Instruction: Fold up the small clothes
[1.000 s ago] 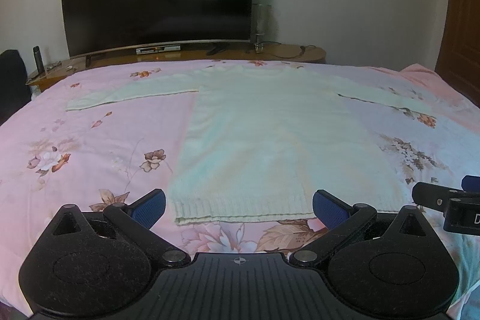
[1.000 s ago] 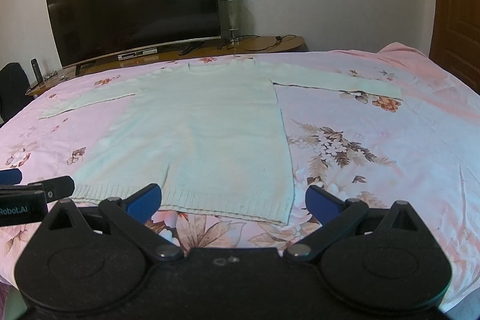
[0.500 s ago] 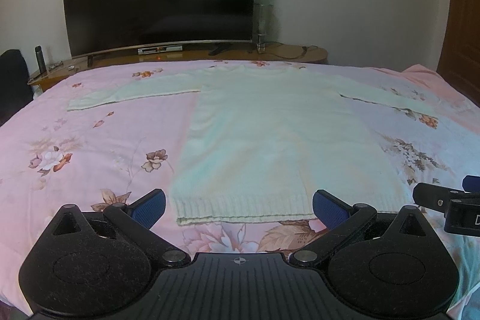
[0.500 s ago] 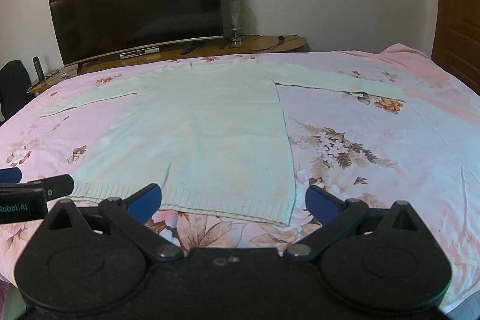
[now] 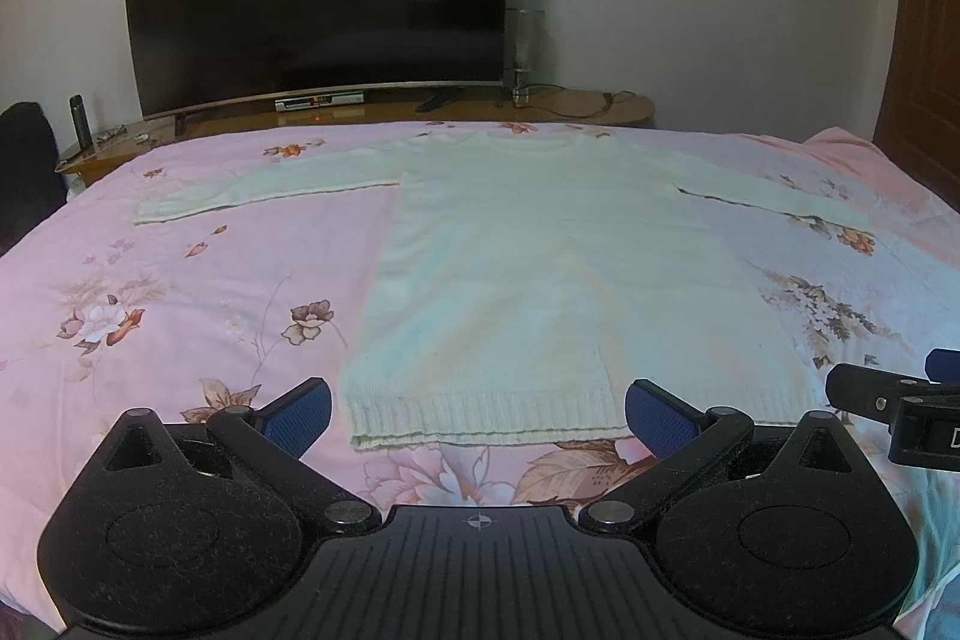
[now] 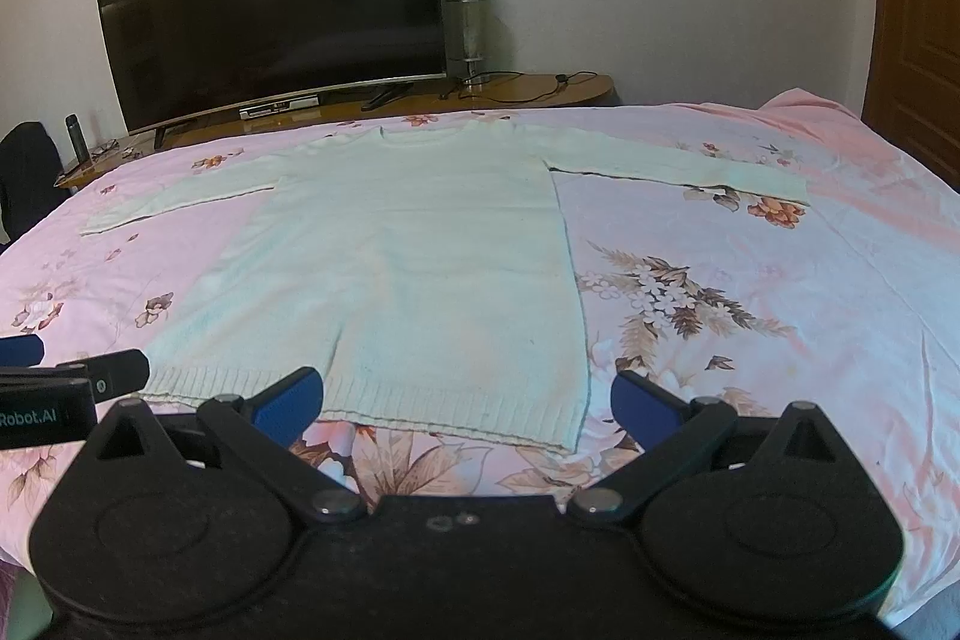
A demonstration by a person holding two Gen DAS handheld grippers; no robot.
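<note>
Lying flat on the bed point(image 5: 180, 280), the pale sweater point(image 5: 540, 280) runs lengthwise straight away from both tools, ribbed hem nearest, sleeves spread sideways. The left hand-held gripper point(image 5: 477, 415) frames the hem's left part, the right hand-held gripper point(image 6: 468, 403) its right corner. Both stand wide open, empty, just short of the hem.
</note>
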